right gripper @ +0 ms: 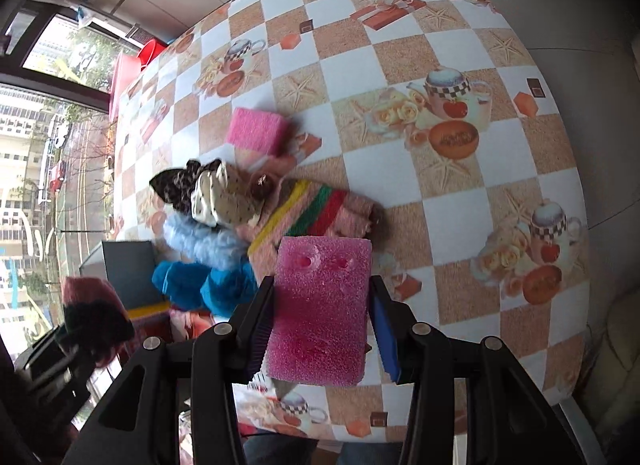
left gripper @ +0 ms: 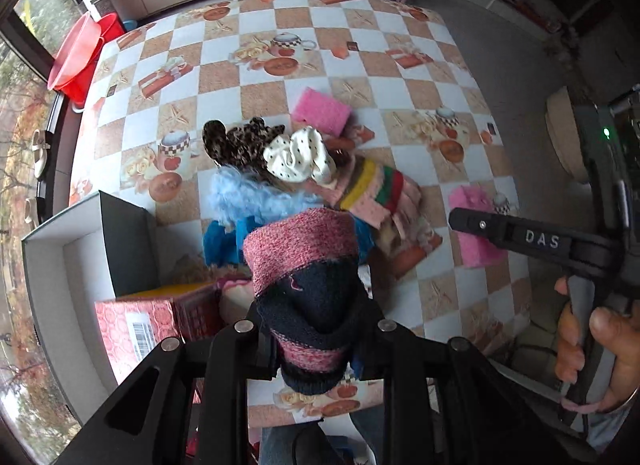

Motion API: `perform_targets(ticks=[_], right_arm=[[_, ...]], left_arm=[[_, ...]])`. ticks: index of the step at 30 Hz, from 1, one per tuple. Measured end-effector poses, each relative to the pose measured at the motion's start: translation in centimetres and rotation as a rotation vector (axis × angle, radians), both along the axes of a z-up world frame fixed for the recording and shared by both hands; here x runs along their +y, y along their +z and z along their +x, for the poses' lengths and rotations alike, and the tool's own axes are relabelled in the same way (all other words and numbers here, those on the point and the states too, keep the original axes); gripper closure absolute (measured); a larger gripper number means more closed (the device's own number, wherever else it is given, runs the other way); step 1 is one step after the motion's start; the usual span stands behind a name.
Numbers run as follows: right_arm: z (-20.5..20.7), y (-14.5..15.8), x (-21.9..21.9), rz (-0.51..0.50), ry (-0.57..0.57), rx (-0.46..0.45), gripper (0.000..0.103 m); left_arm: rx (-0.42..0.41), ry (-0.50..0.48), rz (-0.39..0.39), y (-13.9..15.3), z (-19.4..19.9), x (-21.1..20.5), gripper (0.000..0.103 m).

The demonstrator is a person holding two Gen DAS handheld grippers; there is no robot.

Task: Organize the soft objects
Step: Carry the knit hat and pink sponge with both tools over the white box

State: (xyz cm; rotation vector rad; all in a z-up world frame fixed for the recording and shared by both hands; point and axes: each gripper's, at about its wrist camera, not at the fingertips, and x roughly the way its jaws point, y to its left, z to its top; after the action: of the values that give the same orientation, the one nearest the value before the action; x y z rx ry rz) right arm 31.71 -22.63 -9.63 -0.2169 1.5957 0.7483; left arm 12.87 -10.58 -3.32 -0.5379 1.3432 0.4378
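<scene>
Left claw point(left gripper: 316, 329) clamped on knitted sock point(left gripper: 304, 265), right claw point(right gripper: 320, 321) gripping pink sponge point(right gripper: 320, 309), both lifted clear of pile point(left gripper: 280, 169) beyond for sorting.

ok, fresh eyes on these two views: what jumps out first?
Each set of tongs is carrying something: the left tongs are shut on a pink-and-navy knitted sock, and the right tongs grip a pink sponge. Behind them, mid-table, sits a bright heap of soft things on the checkered tablecloth, with a second pink sponge at its far edge.
</scene>
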Motion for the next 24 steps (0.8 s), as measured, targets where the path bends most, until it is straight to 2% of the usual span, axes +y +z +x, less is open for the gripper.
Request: perform_targets(ticks=[7, 11, 16, 24], right_arm=[[-4.1, 0.6, -2.1, -0.016, 0.032, -0.006, 0.056], [-6.5, 0.4, -3.3, -0.044, 0.007, -0.022, 0.056], [-11.0, 0.7, -5.0, -0.082, -0.027, -0.029, 0.056], [-17.6, 1.8, -5.2, -0.081, -0.049, -0.030, 0.056]], left_arm=[[-0.026, -0.097, -0.030, -0.2, -3.5, -2.9, 0.076], [-0.039, -0.170, -0.033, -0.3, -6.2, -4.4, 0.076], [-0.064, -0.256, -0.010, 0.4, -9.8, -5.3, 0.076], [-0.114, -0.312, 0.029, 1.8, -13.7, -5.1, 0.076]])
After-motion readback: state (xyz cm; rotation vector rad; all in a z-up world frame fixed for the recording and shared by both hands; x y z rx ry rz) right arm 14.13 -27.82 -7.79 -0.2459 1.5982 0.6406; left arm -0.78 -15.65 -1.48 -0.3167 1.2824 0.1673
